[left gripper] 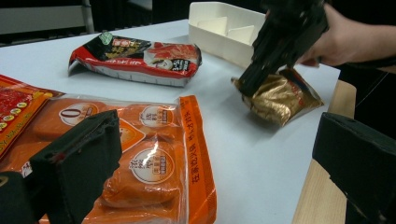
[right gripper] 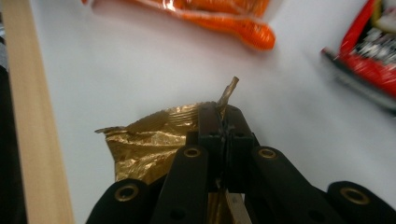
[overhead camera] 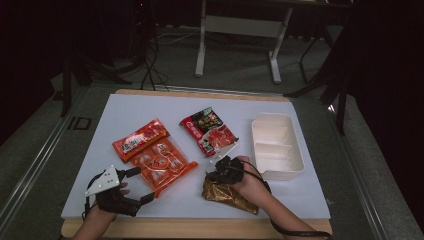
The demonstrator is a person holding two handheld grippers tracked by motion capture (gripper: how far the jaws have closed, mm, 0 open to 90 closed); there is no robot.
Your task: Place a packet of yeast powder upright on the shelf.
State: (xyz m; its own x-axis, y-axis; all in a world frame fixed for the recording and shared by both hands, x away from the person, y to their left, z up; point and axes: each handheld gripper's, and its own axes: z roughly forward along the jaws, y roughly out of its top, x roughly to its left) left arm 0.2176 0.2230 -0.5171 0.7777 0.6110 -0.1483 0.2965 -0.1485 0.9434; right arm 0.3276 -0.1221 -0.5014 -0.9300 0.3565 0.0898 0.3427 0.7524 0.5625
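Note:
A crumpled gold foil packet (overhead camera: 227, 196) lies near the table's front edge, right of centre. My right gripper (overhead camera: 212, 176) is shut on its upper left corner; in the right gripper view the jaws (right gripper: 223, 116) meet with gold foil (right gripper: 144, 144) pinched between them and a strip poking out past the tips. From the left gripper view the same packet (left gripper: 280, 95) hangs under the right gripper (left gripper: 250, 84). My left gripper (overhead camera: 142, 184) stands open at the front left, beside an orange snack pack (overhead camera: 162, 165), its wide jaws (left gripper: 215, 135) holding nothing.
A red-orange packet (overhead camera: 140, 140) lies partly over the orange snack pack (left gripper: 154, 158). A red and black packet (overhead camera: 209, 131) sits mid-table. A white divided tray (overhead camera: 277, 145) stands at the right. The wooden table edge (right gripper: 32, 140) runs close to the gold packet.

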